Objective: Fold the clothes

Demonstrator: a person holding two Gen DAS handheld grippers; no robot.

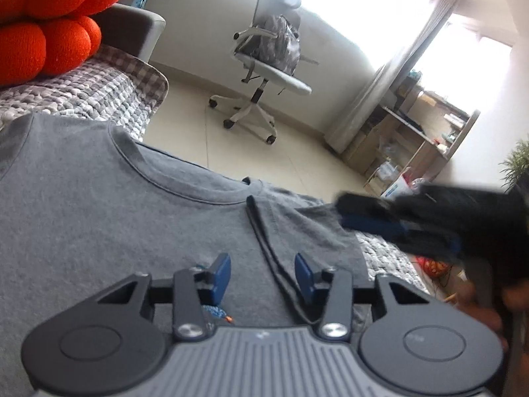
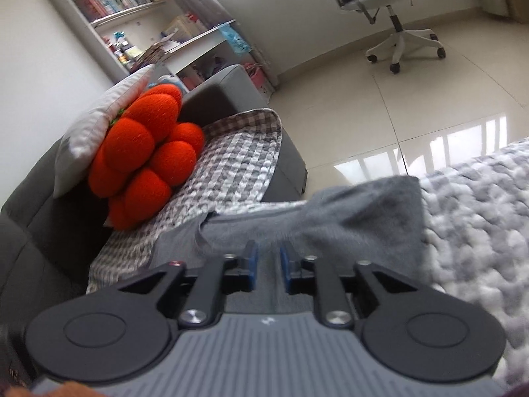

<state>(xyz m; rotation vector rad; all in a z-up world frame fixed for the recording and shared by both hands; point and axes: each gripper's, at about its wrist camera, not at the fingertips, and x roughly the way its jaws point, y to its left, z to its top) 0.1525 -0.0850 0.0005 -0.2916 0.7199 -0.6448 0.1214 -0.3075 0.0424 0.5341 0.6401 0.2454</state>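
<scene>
On the far left of my left wrist view an orange knotted cushion (image 1: 46, 29) leans on the dark grey sofa (image 1: 132, 26), which is covered by a grey-and-white checked blanket (image 1: 99, 89). The grey T-shirt (image 1: 115, 205) lies spread over that blanket, collar away from me, with a fold line running down from the neckline. My left tongs (image 1: 263, 276) hover just above the shirt's chest with the blue pads held wide apart, released, nothing between them. Beyond the shirt, a white office chair (image 1: 261, 76) stands on the pale tiled floor (image 1: 297, 152), and wooden shelves (image 1: 413, 139) sit further right by the bright window. At the right edge I see my right tongs (image 1: 373, 218), blurred, near the shirt's right shoulder. In the right wrist view, the same orange cushion (image 2: 145, 158) rests against a white pillow (image 2: 99, 129) on the left, with a bookshelf (image 2: 122, 0) behind. My right tongs (image 2: 268, 264) have their pads nearly together, and a bunched part of the T-shirt (image 2: 347, 211) rises just ahead of them; I cannot tell whether cloth is actually pinched. The blanket (image 2: 479, 231) fills the right side.
</scene>
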